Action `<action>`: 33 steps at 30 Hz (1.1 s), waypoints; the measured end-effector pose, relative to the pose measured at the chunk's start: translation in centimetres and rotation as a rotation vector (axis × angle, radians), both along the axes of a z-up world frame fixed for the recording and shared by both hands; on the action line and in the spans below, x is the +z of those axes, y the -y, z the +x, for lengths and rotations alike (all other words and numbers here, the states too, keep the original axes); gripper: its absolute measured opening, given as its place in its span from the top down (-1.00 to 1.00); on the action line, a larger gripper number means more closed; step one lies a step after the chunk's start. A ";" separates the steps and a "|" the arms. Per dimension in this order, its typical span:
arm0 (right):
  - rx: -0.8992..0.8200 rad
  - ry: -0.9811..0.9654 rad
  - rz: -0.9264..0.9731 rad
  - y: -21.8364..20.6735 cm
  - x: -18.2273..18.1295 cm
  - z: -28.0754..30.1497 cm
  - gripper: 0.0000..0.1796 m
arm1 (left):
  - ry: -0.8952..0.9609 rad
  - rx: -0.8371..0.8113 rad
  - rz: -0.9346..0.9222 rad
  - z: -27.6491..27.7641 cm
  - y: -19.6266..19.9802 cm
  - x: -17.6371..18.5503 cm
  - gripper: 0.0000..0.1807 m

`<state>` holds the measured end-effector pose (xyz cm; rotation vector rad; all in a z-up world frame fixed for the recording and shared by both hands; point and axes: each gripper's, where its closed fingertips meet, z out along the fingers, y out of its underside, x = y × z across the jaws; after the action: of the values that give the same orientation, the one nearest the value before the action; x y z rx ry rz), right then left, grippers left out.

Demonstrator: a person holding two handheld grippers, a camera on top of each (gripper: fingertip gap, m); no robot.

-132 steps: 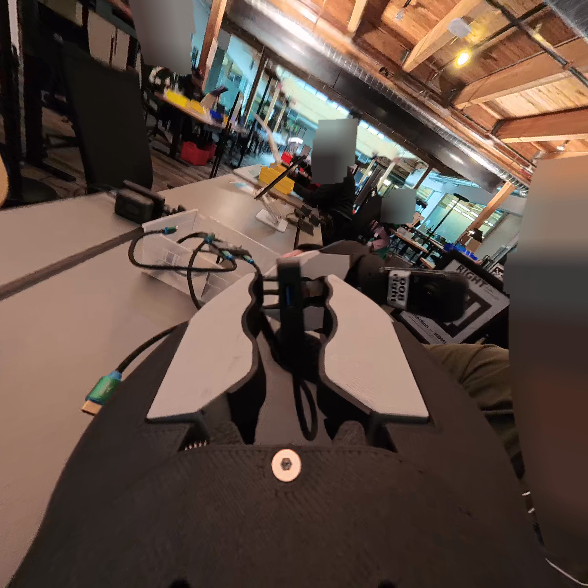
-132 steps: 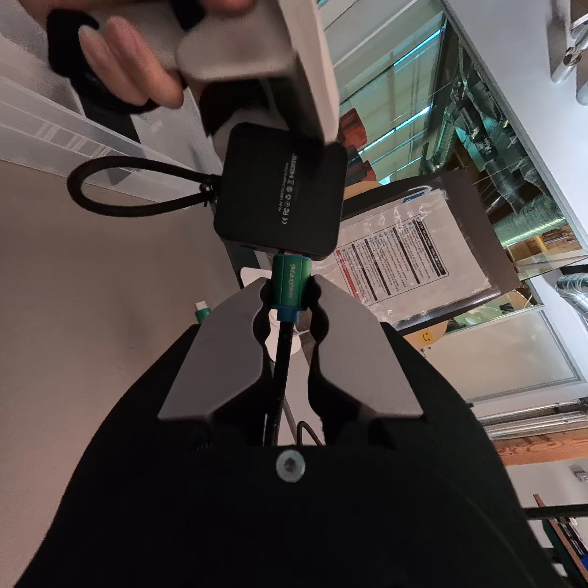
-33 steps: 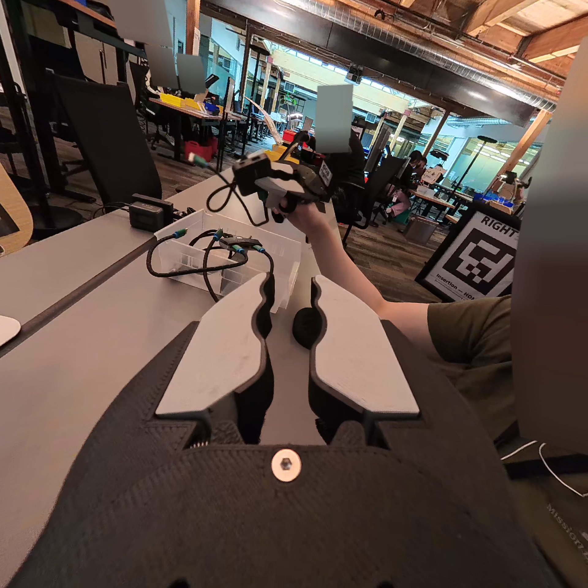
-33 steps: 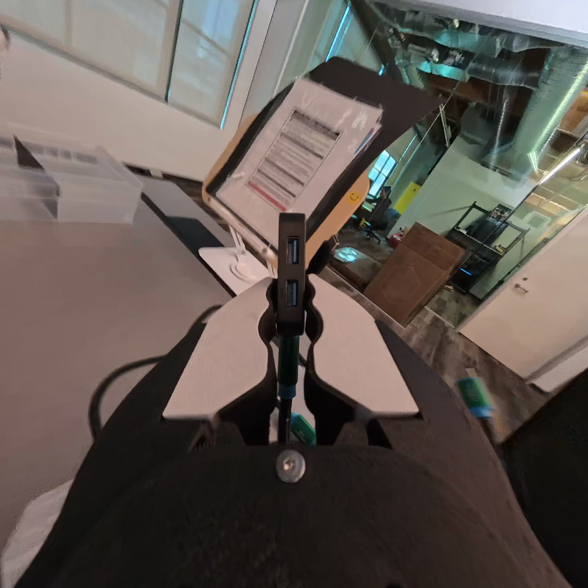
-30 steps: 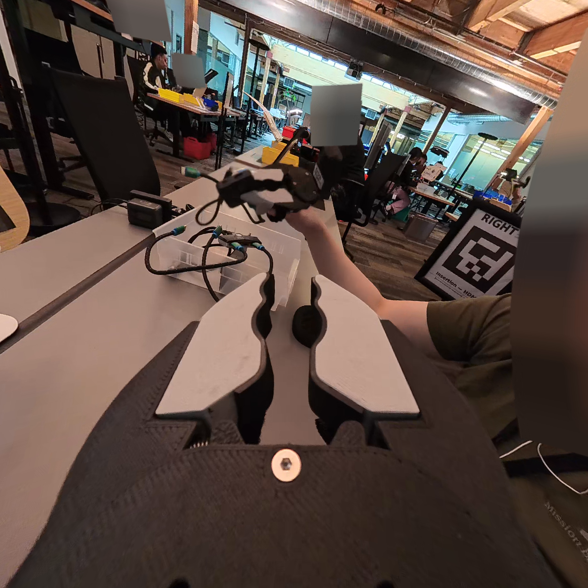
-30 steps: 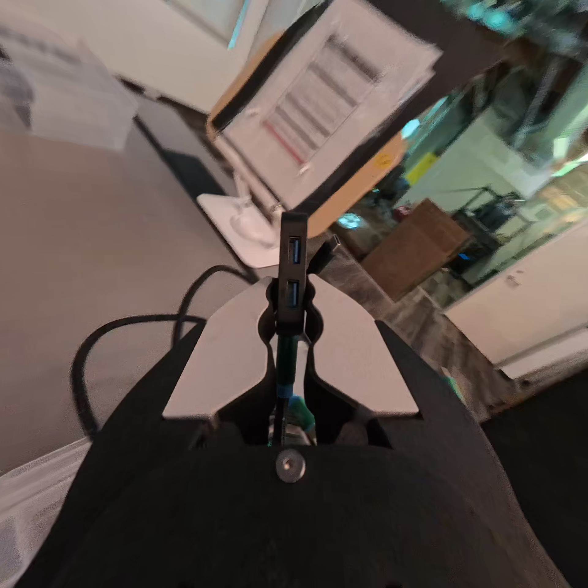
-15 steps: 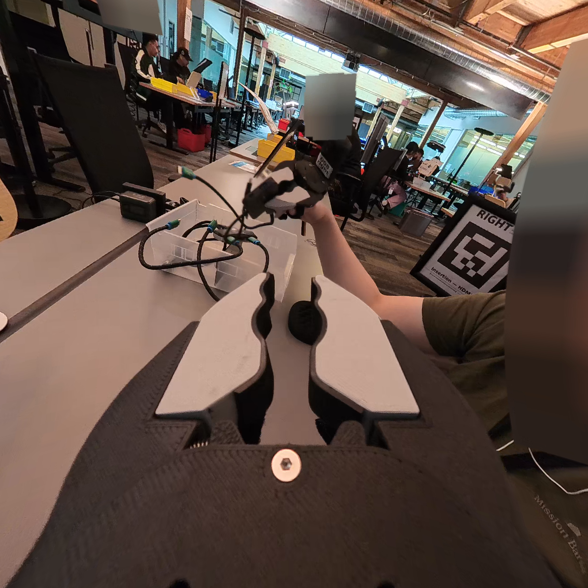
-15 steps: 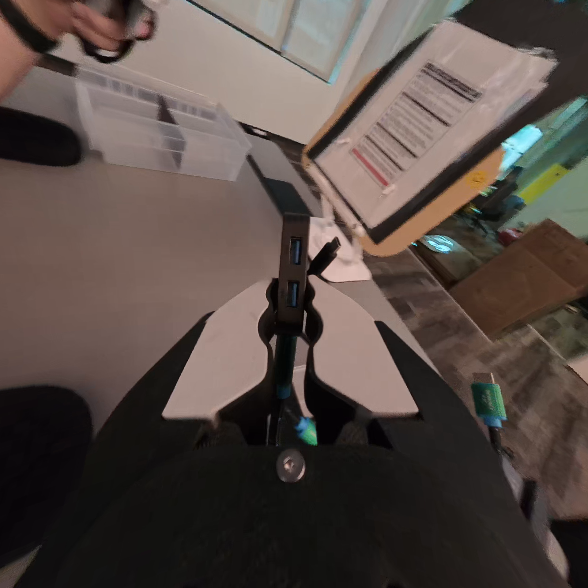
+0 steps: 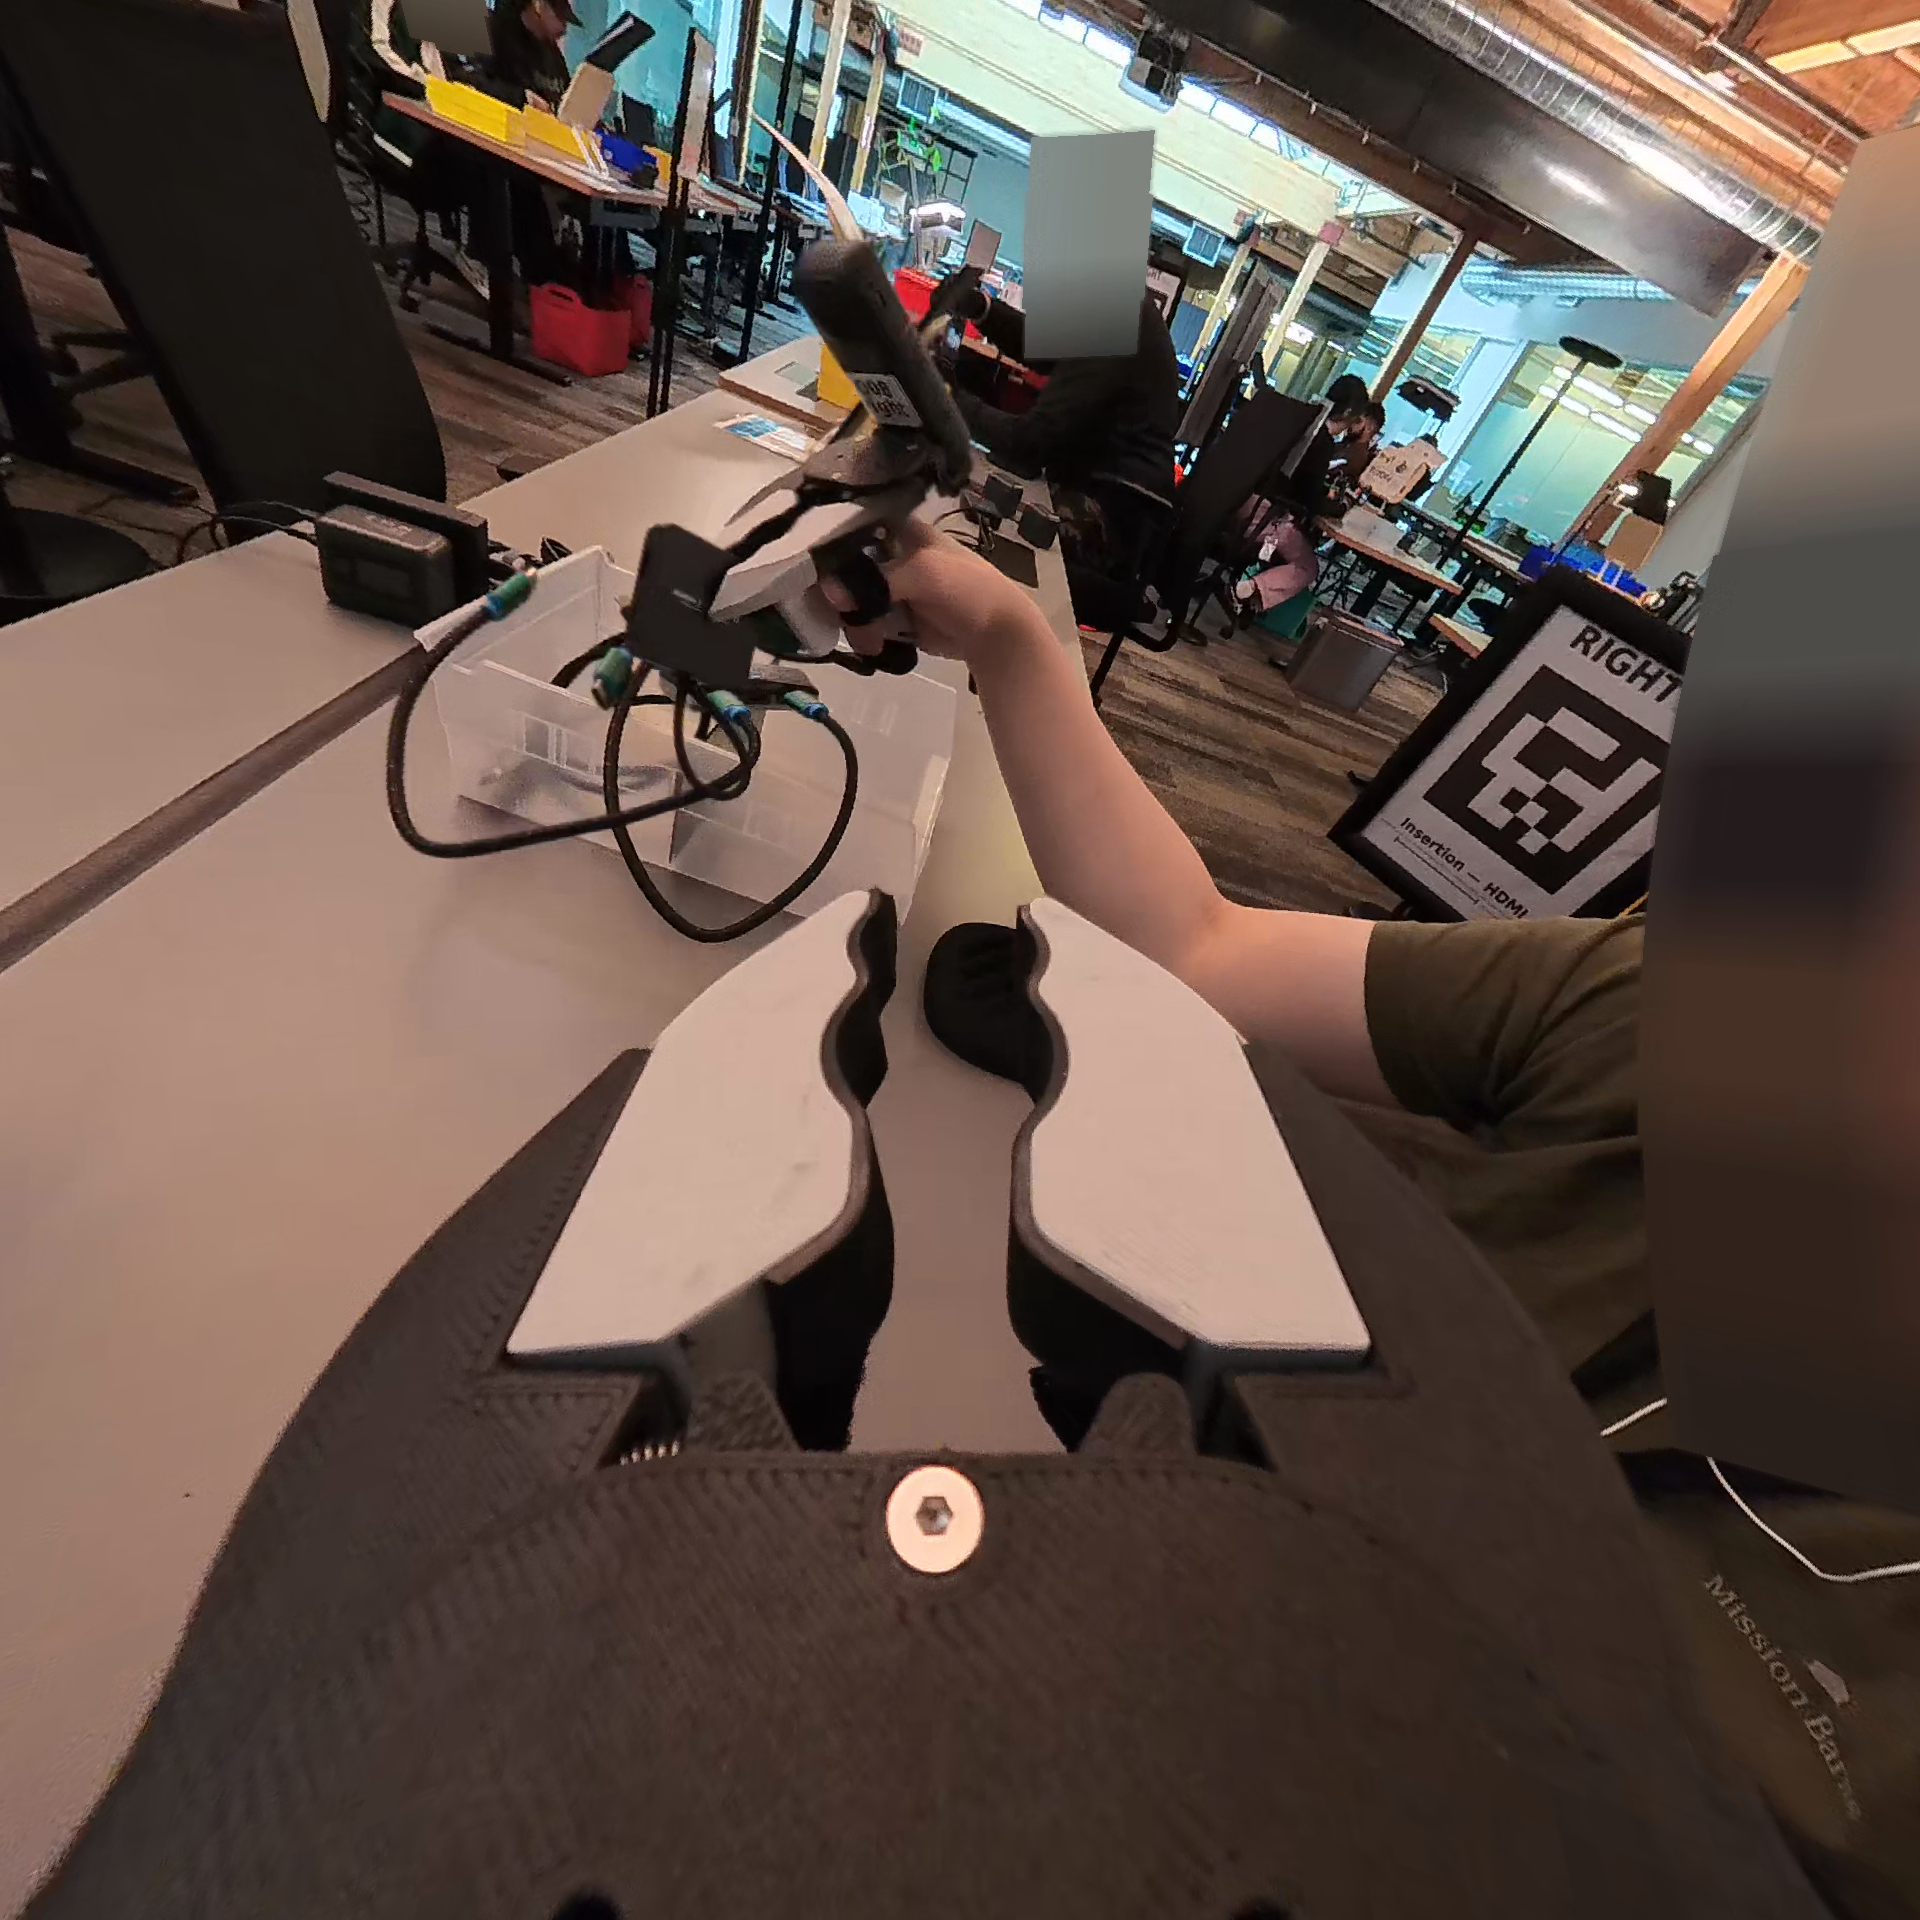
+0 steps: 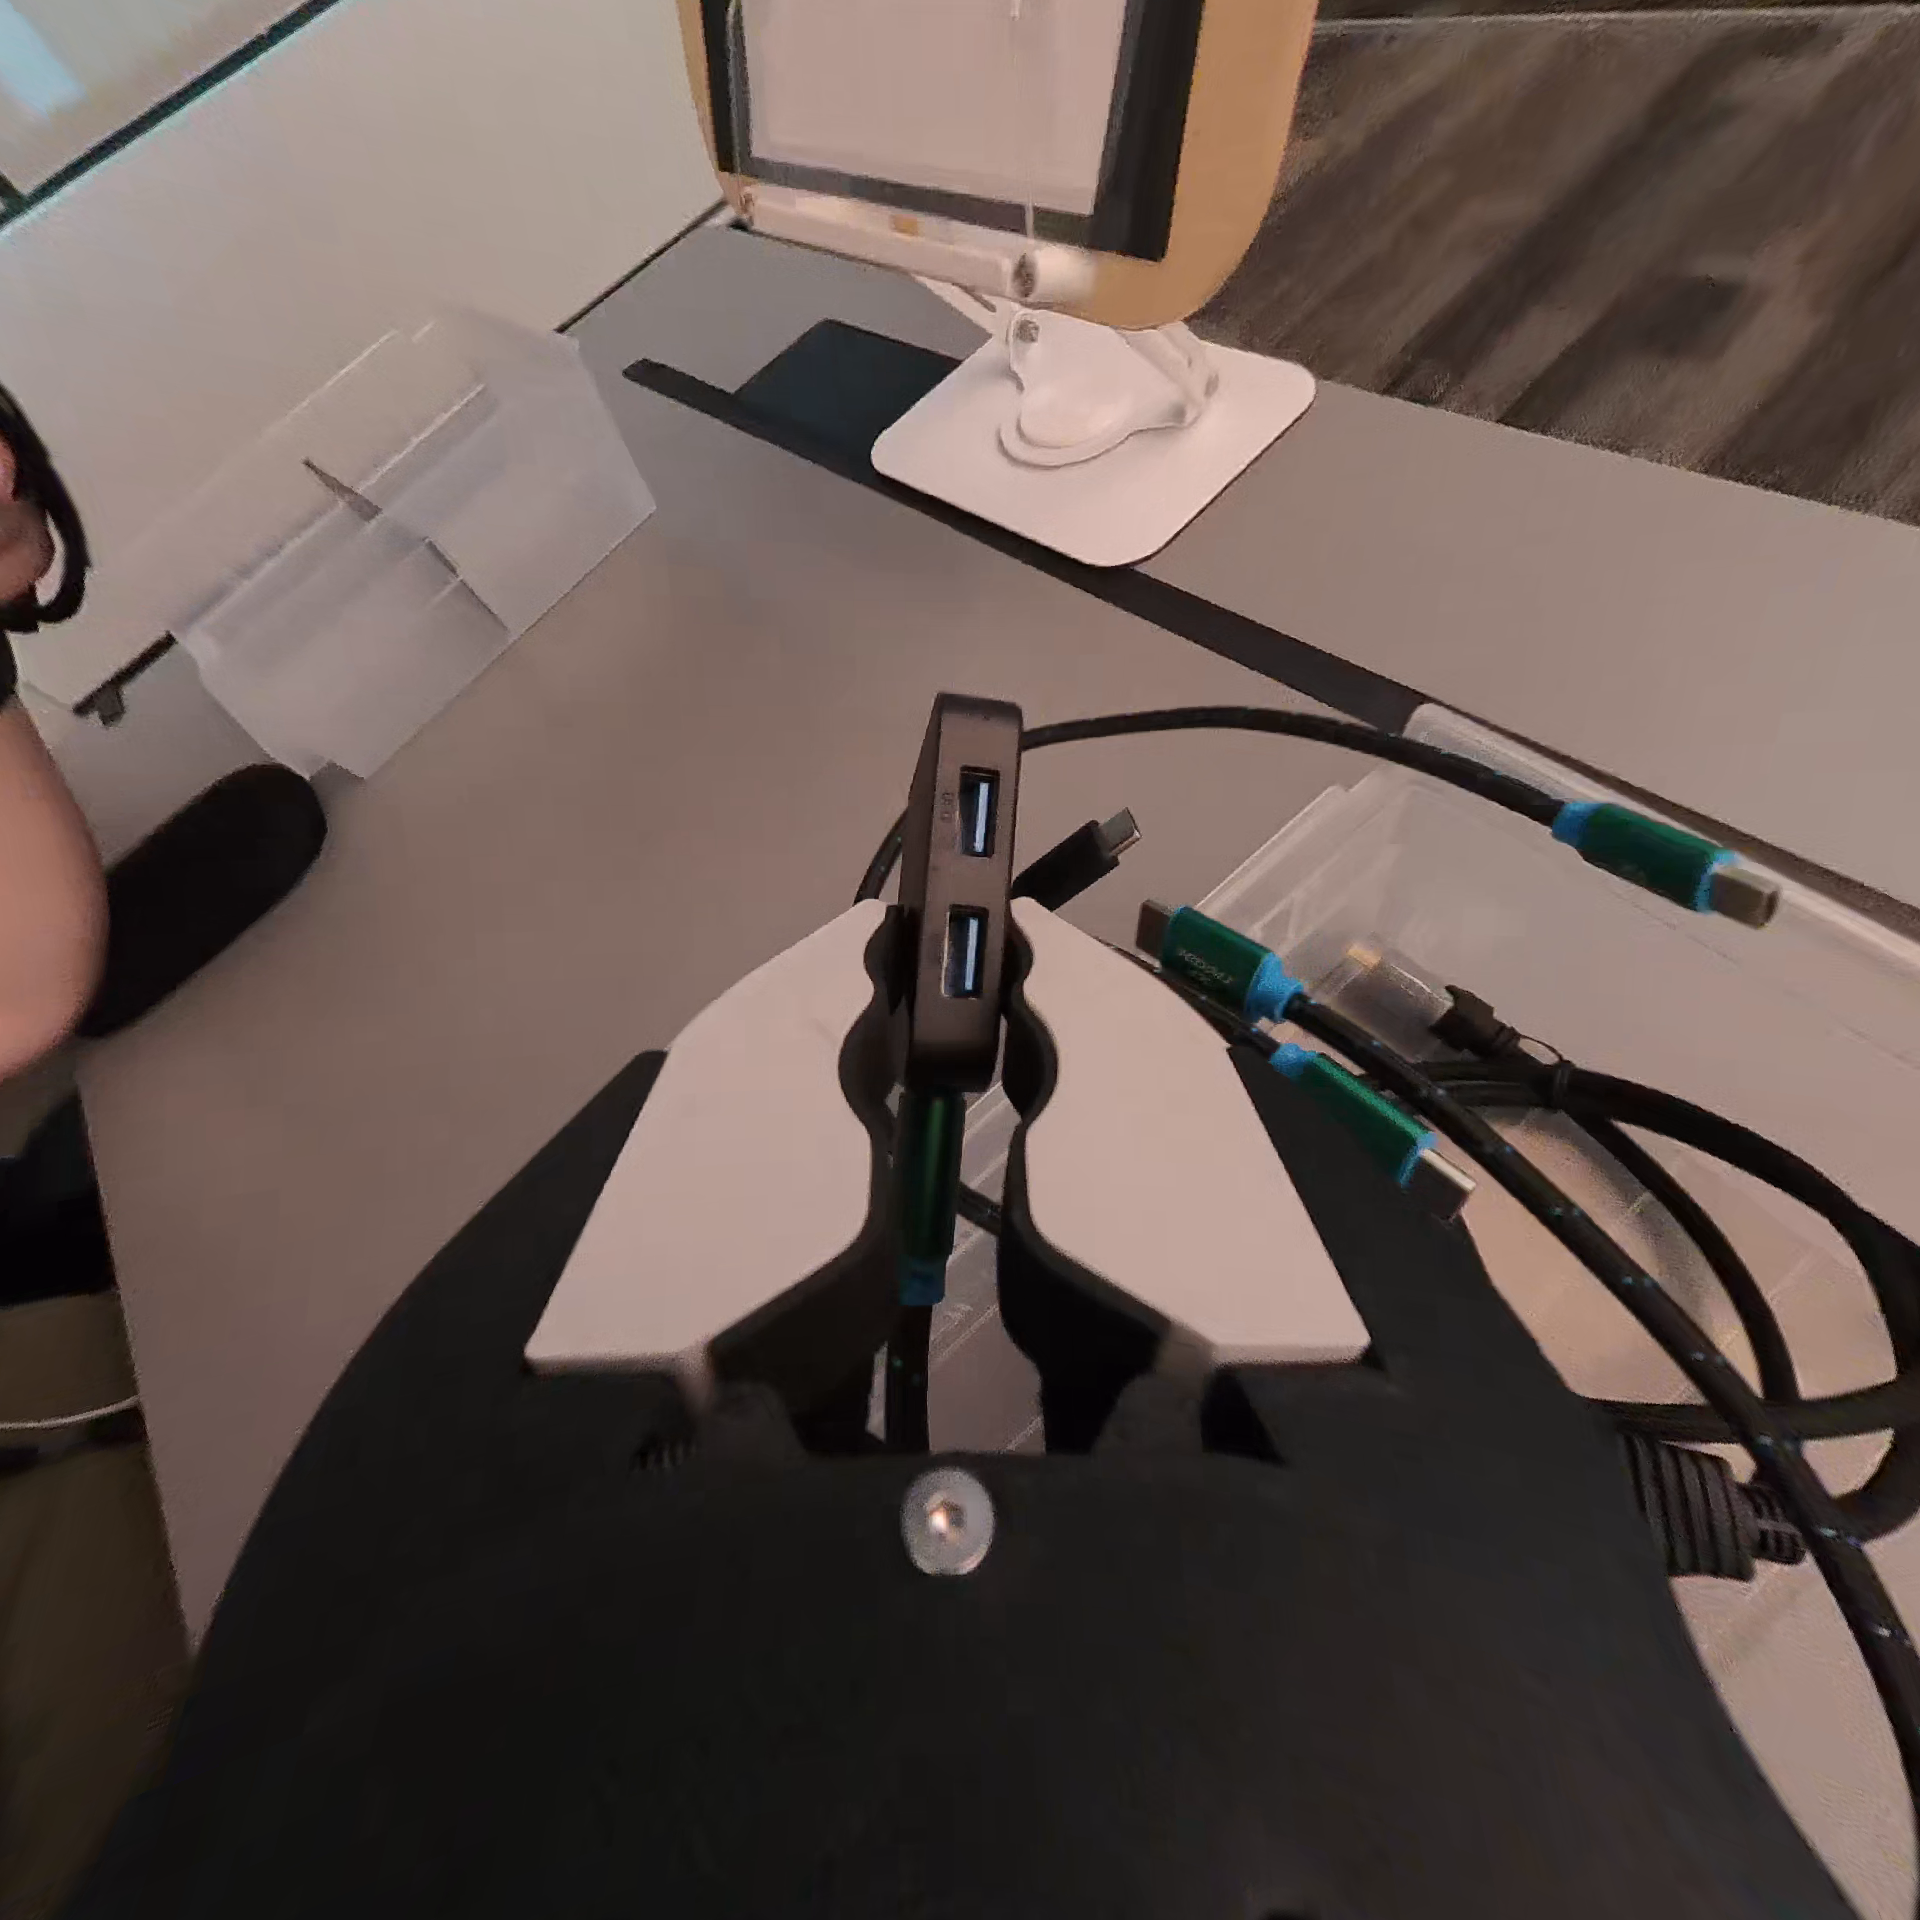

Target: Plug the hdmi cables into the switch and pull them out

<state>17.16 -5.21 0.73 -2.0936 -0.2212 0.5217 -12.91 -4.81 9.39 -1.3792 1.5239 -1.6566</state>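
Your right tool, pinching the switch, has swung down over the bin; your left tool stays spread, empty.

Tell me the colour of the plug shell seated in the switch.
Green with a blue collar, clearest in the right wrist view.

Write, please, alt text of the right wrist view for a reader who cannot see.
The right gripper is shut on a black switch with a green HDMI plug in its near end. Loose green-ended cables lie over a clear bin to the right.
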 end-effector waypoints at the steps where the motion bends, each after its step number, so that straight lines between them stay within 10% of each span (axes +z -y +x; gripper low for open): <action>1: -0.022 -0.031 -0.011 -0.1 0.0 0.3 0.82 | -0.004 0.001 -0.001 0.1 0.0 -0.1 0.77; 8: -0.266 -0.187 0.005 0.0 0.5 5.1 0.83 | -0.026 -0.007 -0.002 0.5 0.2 -0.6 0.77; 33: -0.283 0.141 0.077 0.9 1.6 5.4 0.84 | -0.039 -0.023 0.002 0.5 0.7 -0.7 0.77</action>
<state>22.59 -6.13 2.33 -2.0445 -0.0235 0.1940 -12.42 -5.52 8.64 -1.4056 1.5680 -1.6511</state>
